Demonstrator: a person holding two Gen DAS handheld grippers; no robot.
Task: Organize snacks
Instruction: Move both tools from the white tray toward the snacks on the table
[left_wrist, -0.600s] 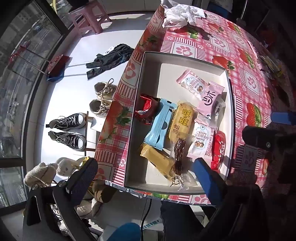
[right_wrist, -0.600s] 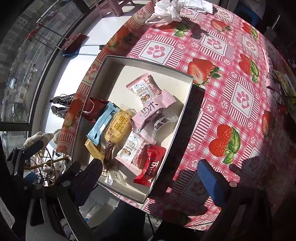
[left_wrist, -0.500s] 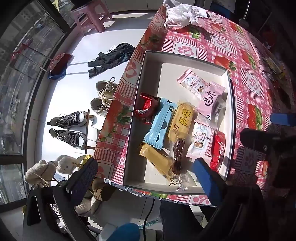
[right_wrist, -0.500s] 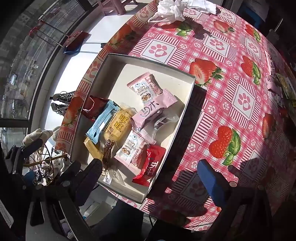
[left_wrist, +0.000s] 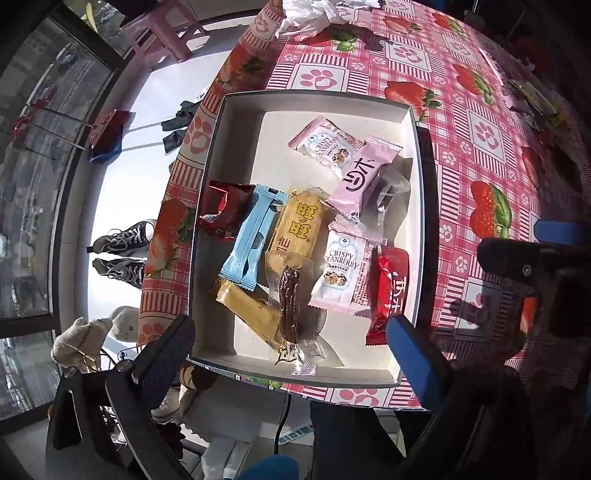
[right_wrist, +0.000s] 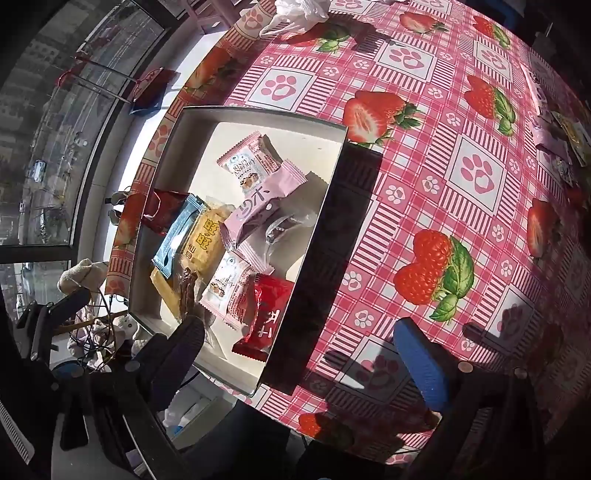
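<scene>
A white shallow box (left_wrist: 306, 105) (right_wrist: 328, 206) sits at the table's near-left corner with several wrapped snacks in it: a yellow pack (left_wrist: 297, 225) (right_wrist: 205, 240), a light blue pack (left_wrist: 253, 236), a pink pack (left_wrist: 364, 173) (right_wrist: 264, 201), two Crispy Cranberry packs (left_wrist: 340, 273), a red pack (left_wrist: 391, 291) (right_wrist: 266, 314) and a brown stick (left_wrist: 290, 301). My left gripper (left_wrist: 291, 343) is open and empty above the box's near edge. My right gripper (right_wrist: 299, 341) is open and empty over the box's right wall. More snack wrappers (right_wrist: 554, 136) lie far right.
The table has a pink strawberry and paw-print cloth (right_wrist: 476, 170). A crumpled white bag (left_wrist: 314, 14) lies at the far edge. Left of the table the floor holds shoes (left_wrist: 122, 236), dark clothes, a pink stool (left_wrist: 162, 40) and plush toys (left_wrist: 88, 336).
Both grippers have moved closer to the table and box, which now look larger. Both stay open and empty. The snacks have not moved.
</scene>
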